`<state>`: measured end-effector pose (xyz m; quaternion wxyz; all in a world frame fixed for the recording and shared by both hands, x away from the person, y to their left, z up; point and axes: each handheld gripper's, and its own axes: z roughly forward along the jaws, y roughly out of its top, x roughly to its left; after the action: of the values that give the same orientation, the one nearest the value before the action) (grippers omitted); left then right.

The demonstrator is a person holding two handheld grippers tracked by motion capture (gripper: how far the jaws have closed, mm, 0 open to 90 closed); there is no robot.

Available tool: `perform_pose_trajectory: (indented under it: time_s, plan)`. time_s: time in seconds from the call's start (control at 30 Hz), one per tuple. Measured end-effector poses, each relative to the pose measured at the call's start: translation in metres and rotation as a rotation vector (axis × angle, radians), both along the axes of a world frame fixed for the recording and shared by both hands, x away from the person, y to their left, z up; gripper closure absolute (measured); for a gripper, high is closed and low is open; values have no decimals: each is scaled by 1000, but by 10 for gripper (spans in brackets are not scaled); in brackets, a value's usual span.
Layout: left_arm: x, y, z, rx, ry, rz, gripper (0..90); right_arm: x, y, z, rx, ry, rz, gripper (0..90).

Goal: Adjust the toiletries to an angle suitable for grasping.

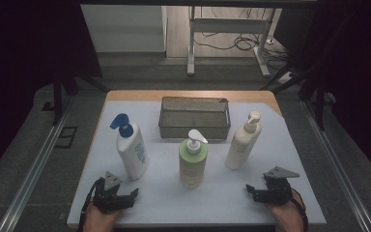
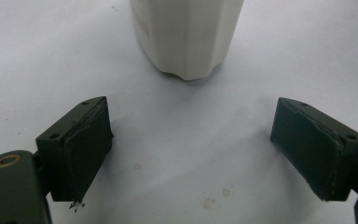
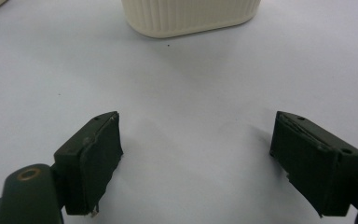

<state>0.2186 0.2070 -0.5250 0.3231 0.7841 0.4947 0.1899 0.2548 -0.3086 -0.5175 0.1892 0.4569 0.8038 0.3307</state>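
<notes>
Three pump bottles stand in a row on the white sheet. At the left is a white bottle with a blue pump (image 1: 131, 147), in the middle a green bottle with a white pump (image 1: 193, 159), and at the right a cream bottle (image 1: 243, 141). My left gripper (image 1: 121, 191) rests at the front left, open and empty. The white bottle's base (image 2: 186, 37) stands just ahead of the left gripper (image 2: 191, 149). At the front right, my right gripper (image 1: 263, 186) is open with nothing in it. The ribbed cream base (image 3: 191, 16) lies beyond the right gripper (image 3: 196, 154).
A grey metal basket (image 1: 194, 126) sits at the back centre of the table, behind the bottles. The sheet's front edge (image 1: 198, 223) runs right below both hands. A white desk frame and cables stand on the floor beyond the table.
</notes>
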Motion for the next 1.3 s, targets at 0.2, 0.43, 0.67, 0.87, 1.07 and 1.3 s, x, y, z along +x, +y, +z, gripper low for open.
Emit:
perform_pose_trajectory:
  time_s: [0.2,0.43,0.67,0.87,1.07,1.3]
  plan:
    - [1,0,1,5,4,-6,123,0,0,0,2,1,4,158]
    - [4,0,2,9,22,-19,120,0,0,0,4,-1,4,155]
    - [8,1,3,11,29,-46,119,1,1,0,0,10,13,118]
    - [7,2,2,8,21,-46,120,2,3,-1,-2,25,29,61]
    - [7,1,2,8,18,-44,121,2,4,0,-10,29,22,81]
    - [6,1,1,9,16,-44,121,2,-1,4,-6,26,7,204]
